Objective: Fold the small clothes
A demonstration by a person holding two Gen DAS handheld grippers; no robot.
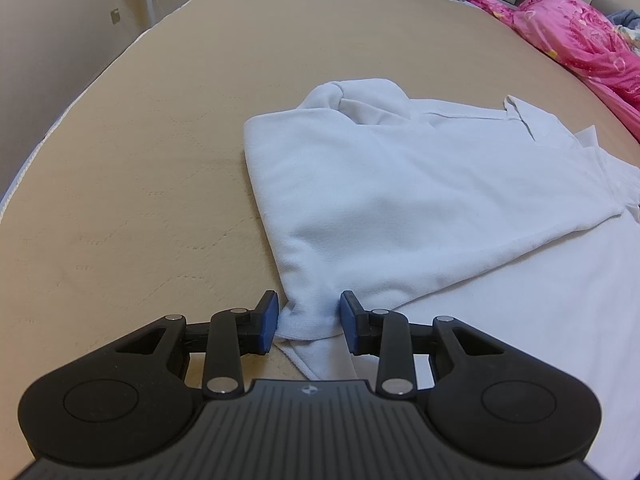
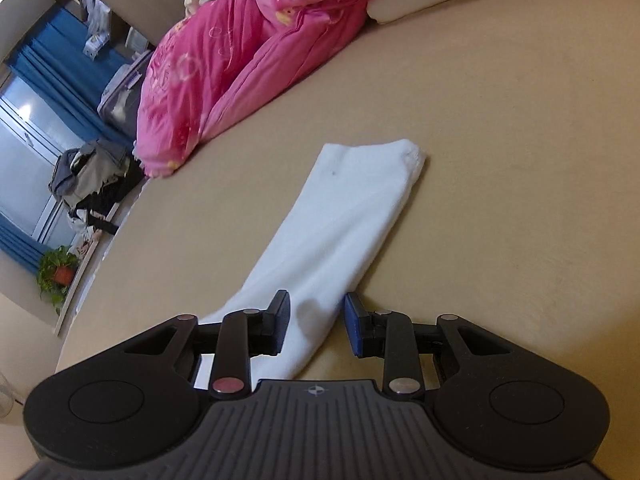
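I count one white garment (image 1: 400, 200), one white sock (image 2: 340, 232) — one pink quilt (image 2: 240, 60) at eleven o'clock, two grippers.

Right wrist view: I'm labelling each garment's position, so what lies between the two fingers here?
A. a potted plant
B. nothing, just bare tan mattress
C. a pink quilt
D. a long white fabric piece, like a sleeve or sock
D: the long white fabric piece runs from its rounded far end down between the fingers of the right gripper, while the pink patterned quilt lies far off on the tan mattress.
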